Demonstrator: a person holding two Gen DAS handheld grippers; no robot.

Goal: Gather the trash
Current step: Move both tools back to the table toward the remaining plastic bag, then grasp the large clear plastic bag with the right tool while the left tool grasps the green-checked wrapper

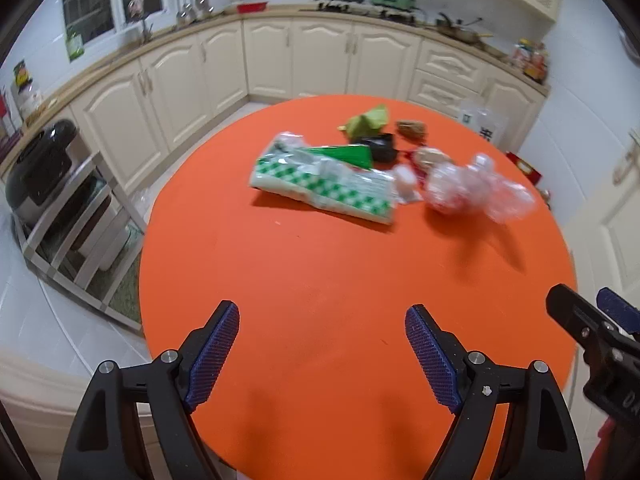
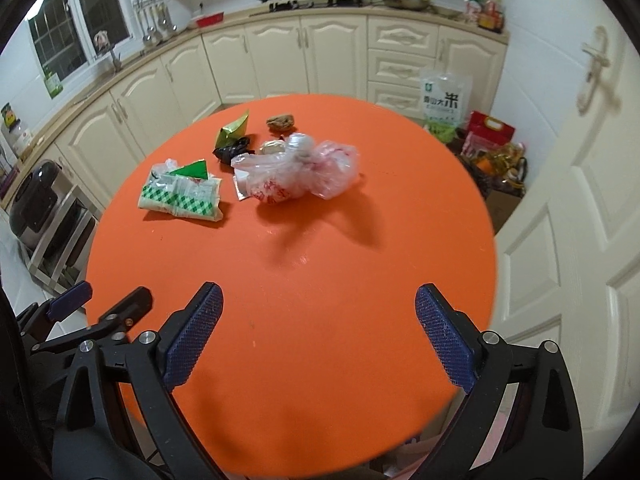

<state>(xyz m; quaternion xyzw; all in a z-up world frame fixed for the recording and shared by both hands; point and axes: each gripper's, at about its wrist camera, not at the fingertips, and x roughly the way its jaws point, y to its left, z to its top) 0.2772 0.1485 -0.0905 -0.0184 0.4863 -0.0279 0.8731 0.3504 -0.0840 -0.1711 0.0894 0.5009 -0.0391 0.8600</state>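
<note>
Trash lies on the far half of a round orange table [image 1: 320,300] [image 2: 320,248]. There is a green-checked wrapper [image 1: 324,184] [image 2: 182,194], a crumpled clear plastic bag [image 1: 476,188] [image 2: 304,172], a green foil packet [image 1: 370,120] [image 2: 234,130], a black scrap [image 1: 380,146] [image 2: 232,150] and a brown lump [image 1: 410,128] [image 2: 281,122]. My left gripper [image 1: 322,314] hangs open over the near part of the table, nothing between its fingers. My right gripper [image 2: 319,294] is open too and holds nothing. Each gripper shows at the edge of the other's view.
Cream kitchen cabinets [image 1: 320,60] run along the back with a cluttered counter. A metal rack with a black cooker [image 1: 40,168] stands left of the table. A rice sack [image 2: 444,100] and bags sit on the floor at the right by a white door [image 2: 580,200].
</note>
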